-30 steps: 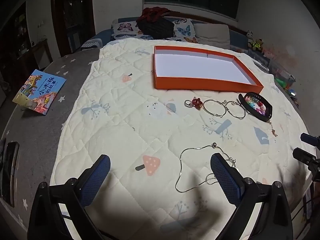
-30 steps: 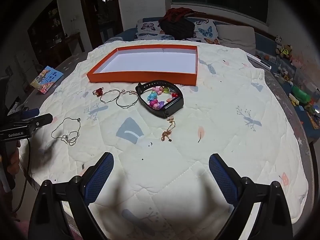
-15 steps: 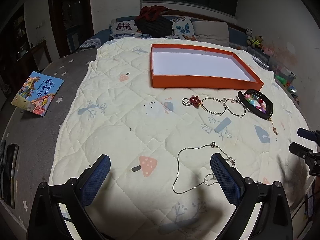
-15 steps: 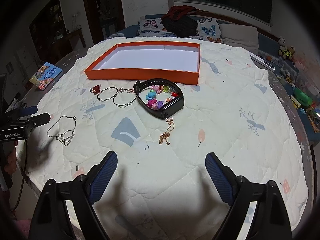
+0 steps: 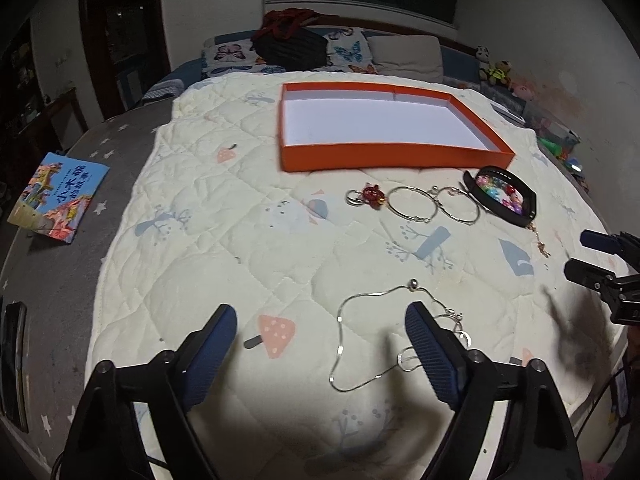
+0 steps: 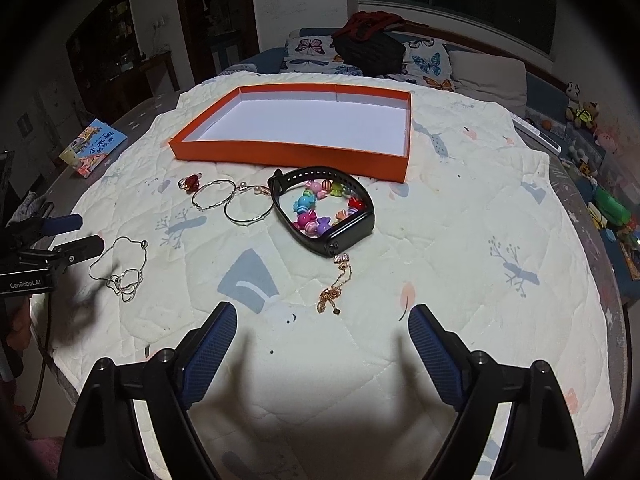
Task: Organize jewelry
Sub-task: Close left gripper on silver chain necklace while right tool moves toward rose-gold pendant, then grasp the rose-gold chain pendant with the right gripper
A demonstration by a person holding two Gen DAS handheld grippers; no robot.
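An empty orange tray (image 5: 384, 156) (image 6: 280, 152) lies on the cream quilt. In front of it lie a red-charm ring (image 5: 370, 195) (image 6: 190, 182), two silver bangles (image 5: 412, 204) (image 6: 214, 196), a black watch band (image 5: 520, 216) (image 6: 348, 228) around colourful beads (image 6: 316, 208), a gold chain (image 6: 334, 292) and a silver necklace (image 5: 360, 344) (image 6: 124, 276). My left gripper (image 5: 320, 316) is open and empty, low over the quilt, its right finger over the silver necklace. My right gripper (image 6: 322, 316) is open and empty just short of the gold chain.
A picture book (image 5: 56, 196) (image 6: 94, 148) lies on the grey sheet at the left. Pillows and a dark bag (image 5: 292, 48) are at the bed's head. Toys (image 6: 608, 208) crowd the right side. A phone (image 5: 12, 360) lies at the left edge.
Both grippers have shifted slightly, and in the left wrist view the tray and jewellery sit a little lower. Nothing was picked up. The jewellery lies where it was.
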